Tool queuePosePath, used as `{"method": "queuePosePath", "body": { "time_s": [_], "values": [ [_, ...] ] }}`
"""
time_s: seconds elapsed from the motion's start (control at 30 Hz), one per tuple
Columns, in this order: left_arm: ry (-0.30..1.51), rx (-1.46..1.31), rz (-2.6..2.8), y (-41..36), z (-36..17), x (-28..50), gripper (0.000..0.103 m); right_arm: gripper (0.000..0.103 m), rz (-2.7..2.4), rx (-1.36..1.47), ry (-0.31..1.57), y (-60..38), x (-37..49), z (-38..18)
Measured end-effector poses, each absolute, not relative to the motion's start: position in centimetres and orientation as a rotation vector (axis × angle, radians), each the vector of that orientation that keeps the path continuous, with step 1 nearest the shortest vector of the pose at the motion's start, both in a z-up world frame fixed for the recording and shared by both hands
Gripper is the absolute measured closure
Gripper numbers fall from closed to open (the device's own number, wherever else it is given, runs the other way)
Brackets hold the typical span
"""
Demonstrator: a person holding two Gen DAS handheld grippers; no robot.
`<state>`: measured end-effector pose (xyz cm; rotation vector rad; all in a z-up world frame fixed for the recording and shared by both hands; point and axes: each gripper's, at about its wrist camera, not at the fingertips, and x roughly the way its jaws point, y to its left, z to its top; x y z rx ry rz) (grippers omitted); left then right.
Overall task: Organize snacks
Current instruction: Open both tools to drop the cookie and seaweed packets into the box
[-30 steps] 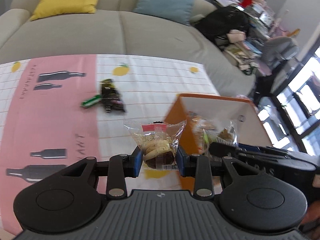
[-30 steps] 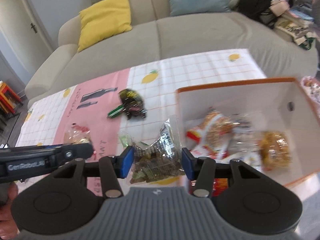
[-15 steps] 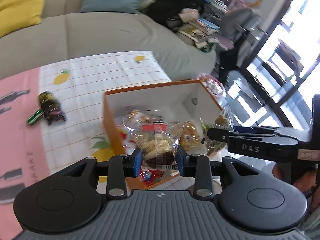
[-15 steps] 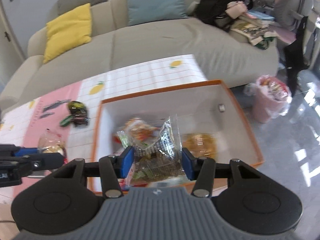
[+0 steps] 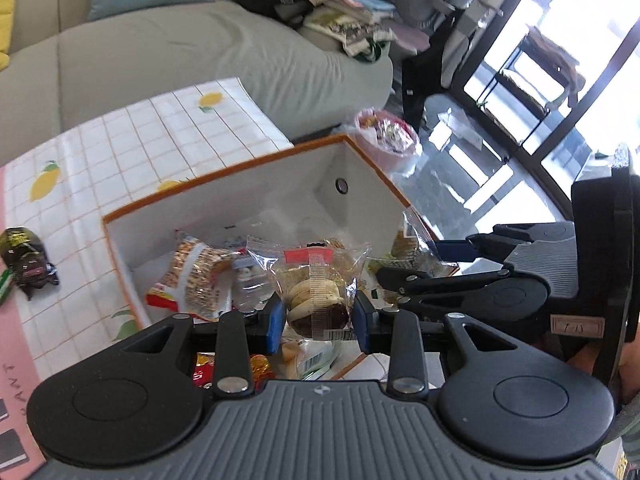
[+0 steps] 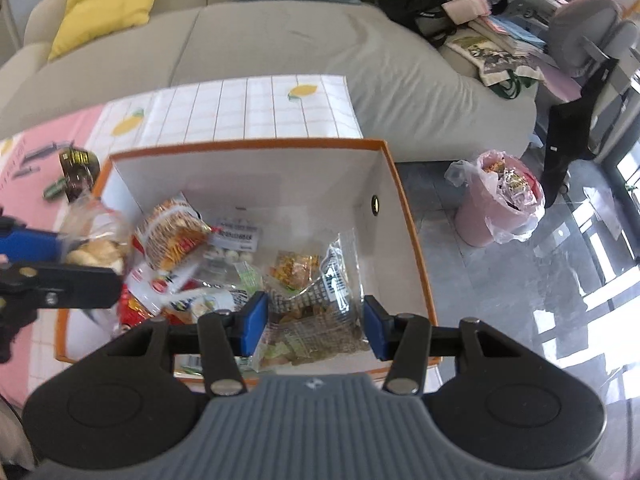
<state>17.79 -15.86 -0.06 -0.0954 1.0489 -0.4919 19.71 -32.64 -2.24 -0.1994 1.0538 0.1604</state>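
Observation:
My left gripper [image 5: 318, 322] is shut on a clear cookie packet [image 5: 316, 280] with a red label, held above the orange-rimmed white box [image 5: 248, 166]. My right gripper [image 6: 314, 326] is shut on a clear packet of brown-green snacks [image 6: 320, 312], held over the same box [image 6: 248, 143] near its front right. Several snack packets lie inside the box, among them an orange-patterned one [image 6: 172, 232]. The left gripper shows at the left edge of the right wrist view [image 6: 60, 256]; the right gripper shows at the right of the left wrist view [image 5: 436, 256].
A dark snack wrapper [image 5: 24, 264] and a green one lie on the table cloth [image 5: 120, 148] left of the box. A grey sofa [image 6: 300, 52] runs behind the table. A pink bin with a bag [image 6: 500, 196] stands on the floor to the right.
Both grippers have moved to the right with their packets, from over the table cloth to above the open box. Both stay shut on their packets.

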Motion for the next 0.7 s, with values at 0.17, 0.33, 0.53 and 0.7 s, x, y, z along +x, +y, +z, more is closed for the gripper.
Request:
{"method": "queuePosePath", "body": {
  "time_s": [0.17, 0.33, 0.53, 0.7],
  "values": [
    [1.105, -0.075, -0.489, -16.9, -2.0, 19.3, 0.064, 0.053, 0.169, -0.312, 1.084, -32.1, 20.6, -4.0],
    [1.166, -0.092, -0.487, -17.1, -3.8, 20.8, 0.064, 0.053, 0.172, -0.350, 1.127, -32.5, 21.3, -5.8],
    [1.219, -0.106, -0.493, -17.3, -5.5, 21.9, 0.064, 0.053, 0.172, -0.416, 1.160, -32.4, 22.0, -7.8],
    [1.256, -0.100, -0.492, -17.7, -6.7, 22.3, 0.064, 0.052, 0.169, -0.444, 1.192, -32.3, 22.5, -9.0]
  ]
}}
